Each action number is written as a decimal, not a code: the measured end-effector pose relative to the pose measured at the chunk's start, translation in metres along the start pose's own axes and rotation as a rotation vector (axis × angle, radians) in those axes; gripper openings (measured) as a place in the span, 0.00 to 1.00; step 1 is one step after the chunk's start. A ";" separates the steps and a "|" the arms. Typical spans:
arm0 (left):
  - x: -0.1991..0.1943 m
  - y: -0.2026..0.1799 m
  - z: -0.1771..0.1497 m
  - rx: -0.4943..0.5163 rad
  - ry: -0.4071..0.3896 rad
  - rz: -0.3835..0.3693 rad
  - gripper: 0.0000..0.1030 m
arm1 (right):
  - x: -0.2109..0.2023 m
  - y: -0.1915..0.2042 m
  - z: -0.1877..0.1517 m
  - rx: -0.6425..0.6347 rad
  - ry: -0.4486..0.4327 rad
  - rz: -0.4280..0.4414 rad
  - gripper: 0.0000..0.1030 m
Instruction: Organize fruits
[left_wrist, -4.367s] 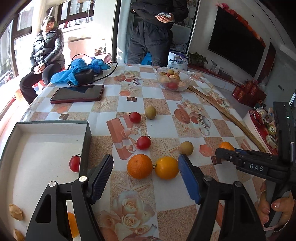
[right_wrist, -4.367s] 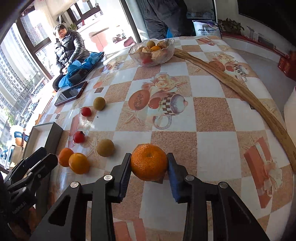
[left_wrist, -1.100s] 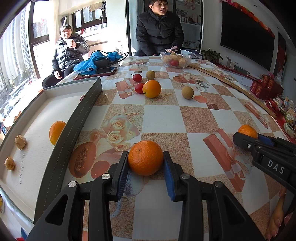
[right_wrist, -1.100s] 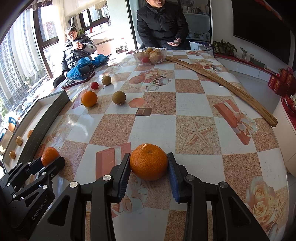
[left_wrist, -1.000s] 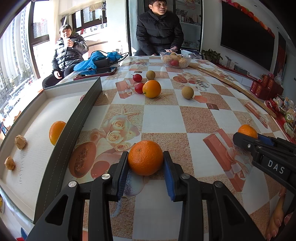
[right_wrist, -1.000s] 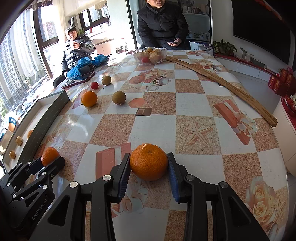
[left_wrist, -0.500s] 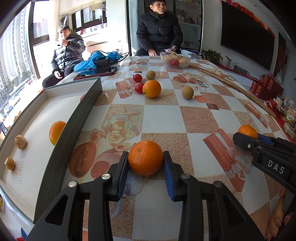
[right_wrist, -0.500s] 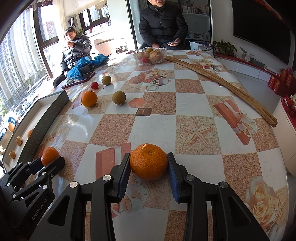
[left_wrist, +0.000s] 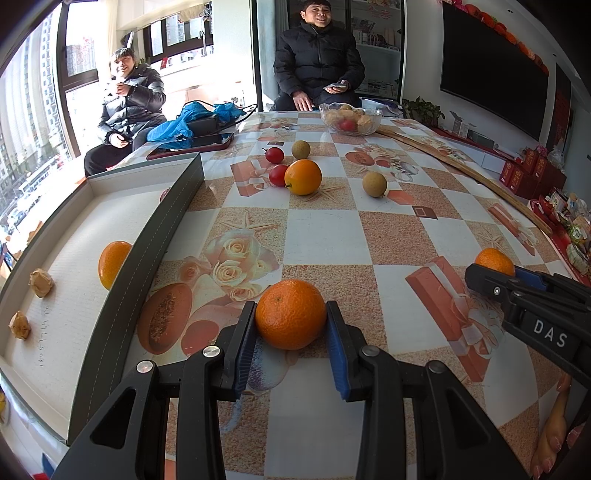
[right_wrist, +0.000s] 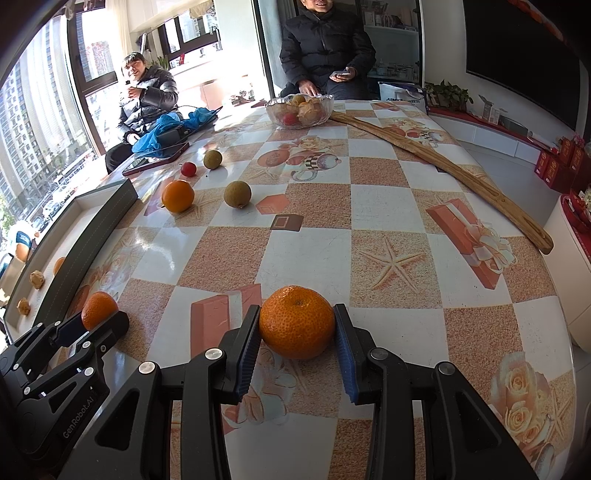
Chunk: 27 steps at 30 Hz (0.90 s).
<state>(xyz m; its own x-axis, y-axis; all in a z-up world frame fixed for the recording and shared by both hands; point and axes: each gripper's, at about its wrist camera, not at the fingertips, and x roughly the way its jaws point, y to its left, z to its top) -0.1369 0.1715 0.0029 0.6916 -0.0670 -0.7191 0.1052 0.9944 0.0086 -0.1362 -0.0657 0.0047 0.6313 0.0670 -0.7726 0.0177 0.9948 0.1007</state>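
An orange sits clenched in the left gripper, a tangerine in the right gripper, both low over the patterned surface. Neither has shifted over the last second; some seconds back the left gripper stood released above two oranges. Just left lies the open box with one orange inside. Farther off lie loose fruits and a glass bowl; two people in dark jackets sit beyond.
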 end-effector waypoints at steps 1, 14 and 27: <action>0.000 0.000 0.000 -0.001 0.000 0.000 0.38 | 0.000 0.000 0.000 -0.001 0.000 -0.001 0.38; 0.000 0.000 0.000 0.000 -0.001 0.000 0.38 | 0.000 0.000 0.000 -0.002 0.000 -0.003 0.38; -0.001 0.000 0.000 -0.001 0.012 -0.006 0.38 | 0.001 0.001 0.000 -0.016 0.005 -0.017 0.38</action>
<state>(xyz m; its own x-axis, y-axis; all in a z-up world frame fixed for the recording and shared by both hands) -0.1377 0.1718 0.0040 0.6825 -0.0718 -0.7274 0.1088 0.9941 0.0040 -0.1356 -0.0647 0.0045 0.6270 0.0504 -0.7774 0.0162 0.9968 0.0777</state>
